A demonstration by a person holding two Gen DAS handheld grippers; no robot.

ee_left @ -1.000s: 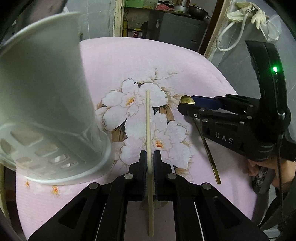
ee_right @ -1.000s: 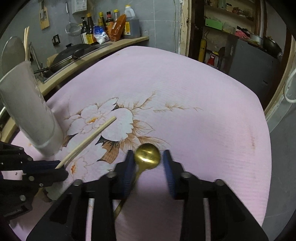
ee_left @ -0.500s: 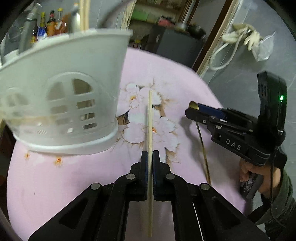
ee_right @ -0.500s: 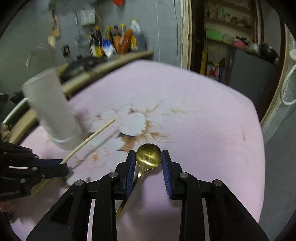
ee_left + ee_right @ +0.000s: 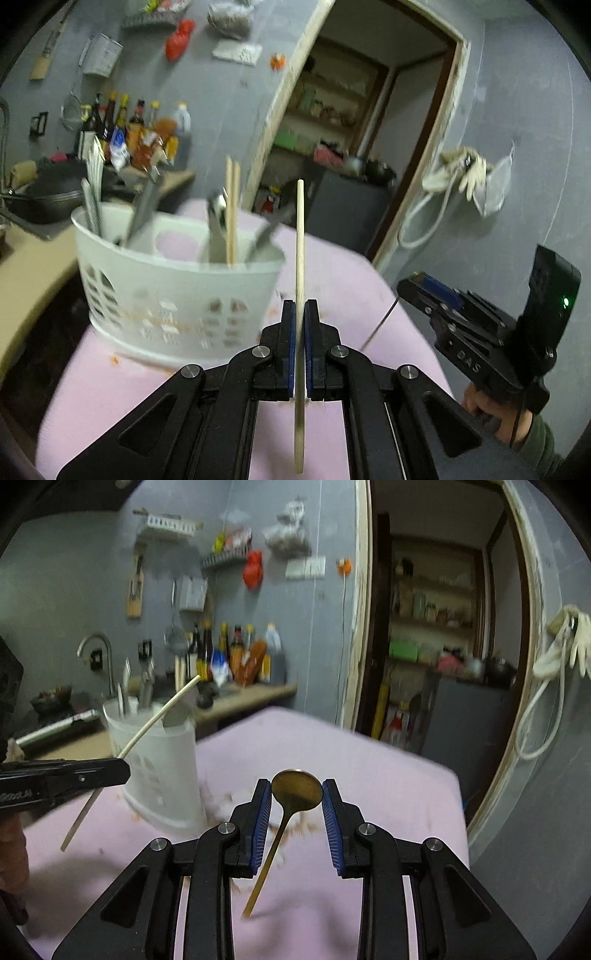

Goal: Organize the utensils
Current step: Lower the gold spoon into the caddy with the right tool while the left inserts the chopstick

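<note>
- The left gripper [image 5: 299,308] is clamped on a pale wooden chopstick [image 5: 300,258], its two blue-padded jaws pressed against the shaft.
- The chopstick stands nearly upright in the left wrist view, its top end rising well above the jaws and its lower end hanging below them, clear of the pink tablecloth [image 5: 110,398].
- A white slotted utensil holder [image 5: 177,291] sits on the cloth just left of the chopstick and farther away. It holds a pair of wooden chopsticks [image 5: 232,214] and several metal utensils, too blurred to name.
- The right gripper [image 5: 296,795] grips the bowl of a gold spoon [image 5: 295,794] between its blue pads, one pad on each side of the bowl.
- The spoon's handle slants down and to the left, its tip close to the tablecloth; whether it touches I cannot tell.
- From the right wrist view the left gripper comes in at the far left edge, with the chopstick slanting up across the front of the holder.
- From the left wrist view the right gripper sits at the right, held by a hand [image 5: 487,413] in a green sleeve.
- Bottles [image 5: 236,653] line a counter by the grey wall beyond the table.
</note>
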